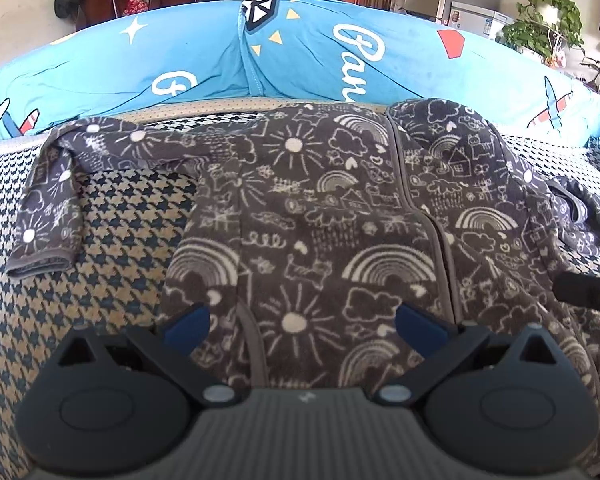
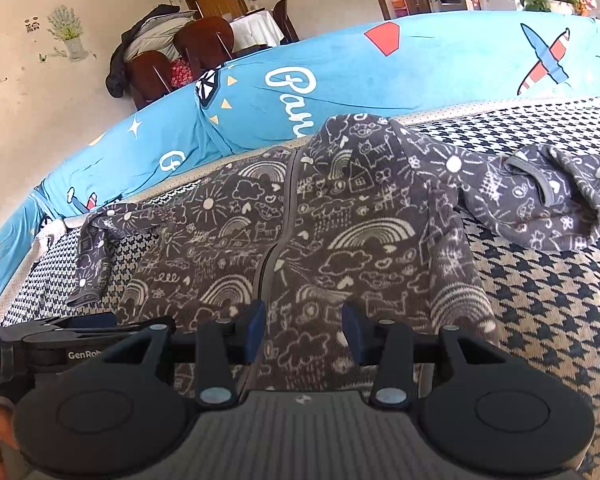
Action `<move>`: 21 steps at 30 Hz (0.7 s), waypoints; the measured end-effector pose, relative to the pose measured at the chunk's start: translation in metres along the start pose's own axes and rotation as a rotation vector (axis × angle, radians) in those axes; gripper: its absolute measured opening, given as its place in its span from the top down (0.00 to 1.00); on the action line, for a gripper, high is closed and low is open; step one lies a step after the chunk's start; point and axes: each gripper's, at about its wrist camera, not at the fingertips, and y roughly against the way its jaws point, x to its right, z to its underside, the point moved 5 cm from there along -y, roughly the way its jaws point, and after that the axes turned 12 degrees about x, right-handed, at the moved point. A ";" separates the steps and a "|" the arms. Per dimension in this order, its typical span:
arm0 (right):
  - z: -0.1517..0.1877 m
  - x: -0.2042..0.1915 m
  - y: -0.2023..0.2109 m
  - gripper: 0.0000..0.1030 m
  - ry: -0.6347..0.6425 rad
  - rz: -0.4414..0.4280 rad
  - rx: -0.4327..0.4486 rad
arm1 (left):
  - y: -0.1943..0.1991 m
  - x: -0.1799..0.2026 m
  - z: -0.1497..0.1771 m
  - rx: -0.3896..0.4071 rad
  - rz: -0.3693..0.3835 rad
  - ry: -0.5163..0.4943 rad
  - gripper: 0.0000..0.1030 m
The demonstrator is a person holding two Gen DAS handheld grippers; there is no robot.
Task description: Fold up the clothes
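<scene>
A grey hoodie lies spread out on the checked bed, with two grippers over its bottom edge.

On the left, one sleeve [image 1: 44, 208] lies flat, pointing down toward us. The left gripper [image 1: 300, 326] is wide open over the hoodie [image 1: 308, 200] and holds nothing. The right gripper [image 2: 304, 326] is about half open, with cloth lying under it, and I cannot tell if it is pinching any. The hoodie runs long-ways straight away from both grippers, up to the blue cover [image 1: 140, 68]. Its zip line [image 2: 284, 216] runs the same way. The right sleeve [image 2: 540, 204] is bunched up far right, closer to the right gripper.
</scene>
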 end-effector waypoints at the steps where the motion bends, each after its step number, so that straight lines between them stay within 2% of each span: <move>1: -0.003 0.000 -0.003 0.59 0.001 -0.005 0.003 | -0.002 0.002 -0.002 0.002 -0.001 -0.013 0.00; 5: -0.018 0.001 -0.018 0.58 -0.001 -0.025 0.024 | -0.012 0.008 -0.009 0.007 -0.004 -0.051 0.00; 21: -0.097 0.023 -0.088 0.56 -0.072 -0.003 0.161 | -0.056 0.012 -0.037 -0.017 0.015 -0.040 0.00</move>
